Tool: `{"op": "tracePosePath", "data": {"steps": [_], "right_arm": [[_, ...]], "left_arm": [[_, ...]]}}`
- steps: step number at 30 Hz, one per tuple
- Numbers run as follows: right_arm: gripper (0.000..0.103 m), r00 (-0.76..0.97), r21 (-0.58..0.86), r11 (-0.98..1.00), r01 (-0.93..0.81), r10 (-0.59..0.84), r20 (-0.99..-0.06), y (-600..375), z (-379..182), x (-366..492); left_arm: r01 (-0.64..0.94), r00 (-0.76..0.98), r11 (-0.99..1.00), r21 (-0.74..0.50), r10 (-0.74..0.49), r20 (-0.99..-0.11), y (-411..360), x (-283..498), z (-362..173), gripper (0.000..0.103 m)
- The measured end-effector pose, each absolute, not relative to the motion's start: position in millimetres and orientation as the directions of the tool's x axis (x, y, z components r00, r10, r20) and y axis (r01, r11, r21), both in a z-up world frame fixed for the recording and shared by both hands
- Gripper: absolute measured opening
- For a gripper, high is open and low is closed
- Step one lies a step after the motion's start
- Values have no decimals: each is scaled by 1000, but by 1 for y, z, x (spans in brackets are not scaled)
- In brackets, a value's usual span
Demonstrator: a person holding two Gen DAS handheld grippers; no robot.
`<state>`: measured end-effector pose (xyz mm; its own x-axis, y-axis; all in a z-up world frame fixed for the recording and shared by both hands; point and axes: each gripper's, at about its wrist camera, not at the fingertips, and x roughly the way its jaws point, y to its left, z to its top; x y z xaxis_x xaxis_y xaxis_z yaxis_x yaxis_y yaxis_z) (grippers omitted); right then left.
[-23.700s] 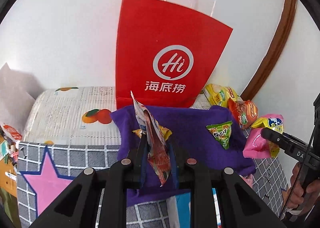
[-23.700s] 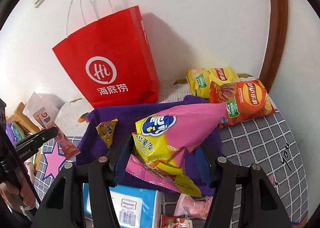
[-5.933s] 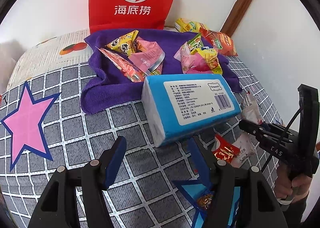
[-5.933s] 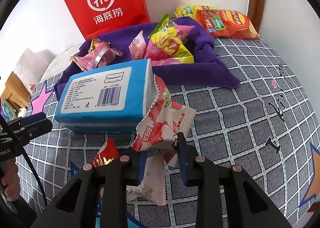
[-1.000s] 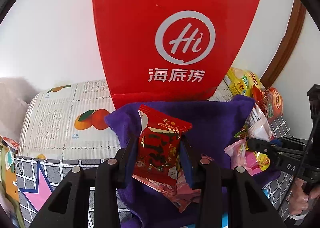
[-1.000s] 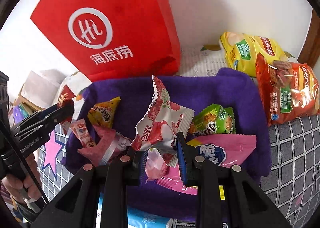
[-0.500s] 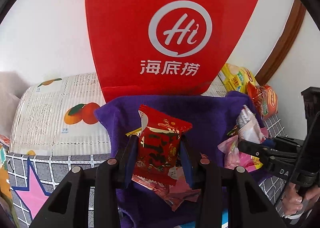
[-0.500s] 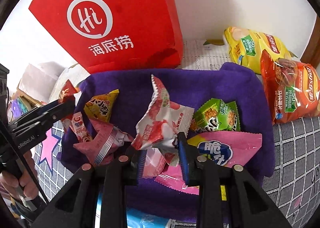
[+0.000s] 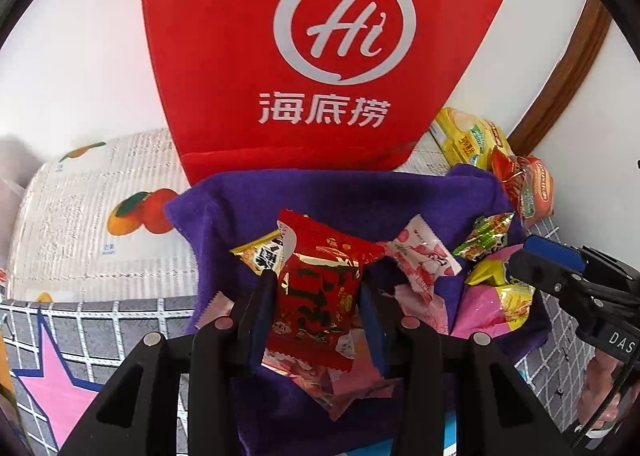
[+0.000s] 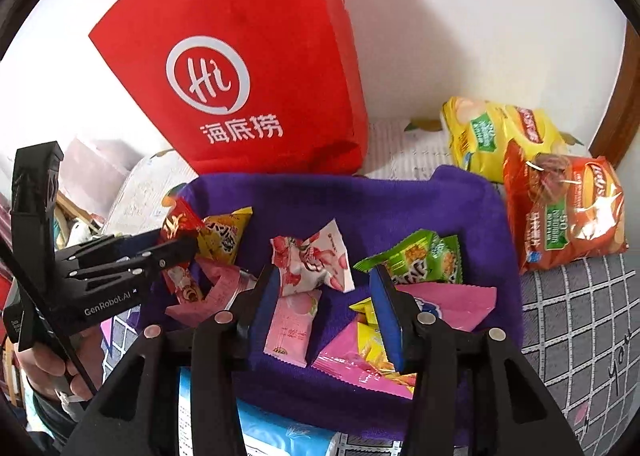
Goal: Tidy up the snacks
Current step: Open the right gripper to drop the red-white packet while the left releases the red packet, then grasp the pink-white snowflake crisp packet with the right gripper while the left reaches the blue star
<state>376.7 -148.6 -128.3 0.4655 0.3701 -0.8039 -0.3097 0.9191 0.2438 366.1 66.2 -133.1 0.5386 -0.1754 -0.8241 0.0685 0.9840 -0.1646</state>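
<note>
Released a moment ago, the white-pink snack packet [image 10: 316, 260] now lies on the purple towel [image 10: 400, 200]; right gripper [image 10: 324, 296] is opening, nothing between its jaws. Left gripper [image 9: 316, 296] clamps the red snack packet [image 9: 316, 296].

Rear boundary: a plain white wall [image 9: 80, 56], evenly lit, with soft shadows cast on it. A curved brown wooden trim [image 9: 568, 68] runs up the wall at the right; in the right wrist view it appears at the right edge [image 10: 624, 104].

Support surface: a covering in grey fabric with a white grid [image 10: 580, 316]. A pink star outlined in dark blue [image 9: 48, 384] is printed on it at lower left. Black handwriting-style marks [image 10: 618, 356] sit on the right portion.

Behind the grid fabric lies a white cloth printed with text columns and orange fruit [image 9: 132, 212].

Far left: cluttered items [image 10: 76, 216], too blurred to identify.
</note>
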Motion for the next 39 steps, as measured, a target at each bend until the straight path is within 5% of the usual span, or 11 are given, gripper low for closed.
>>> {"op": "tracePosePath", "data": {"steps": [3, 8, 25, 29, 39], "right_arm": [[47, 482, 232, 925, -301, 358, -800, -151, -125, 375], [47, 503, 214, 933, -288, 338, -796, -152, -122, 372], [47, 559, 167, 963, -211, 259, -788, -189, -89, 307], [56, 535, 191, 958, -213, 278, -798, -203, -91, 272], [61, 469, 244, 952, -187, 304, -829, -211, -127, 202]], "left_arm": [[73, 533, 984, -162, -175, -828, 65, 366, -133, 40], [80, 531, 982, -173, -189, -826, 64, 364, -128, 58], [114, 612, 982, -150, -189, -768, 48, 325, -72, 59], [125, 615, 982, -140, -187, -766, 44, 294, -62, 59], [126, 613, 989, -75, -137, -778, 42, 209, -63, 60]]}}
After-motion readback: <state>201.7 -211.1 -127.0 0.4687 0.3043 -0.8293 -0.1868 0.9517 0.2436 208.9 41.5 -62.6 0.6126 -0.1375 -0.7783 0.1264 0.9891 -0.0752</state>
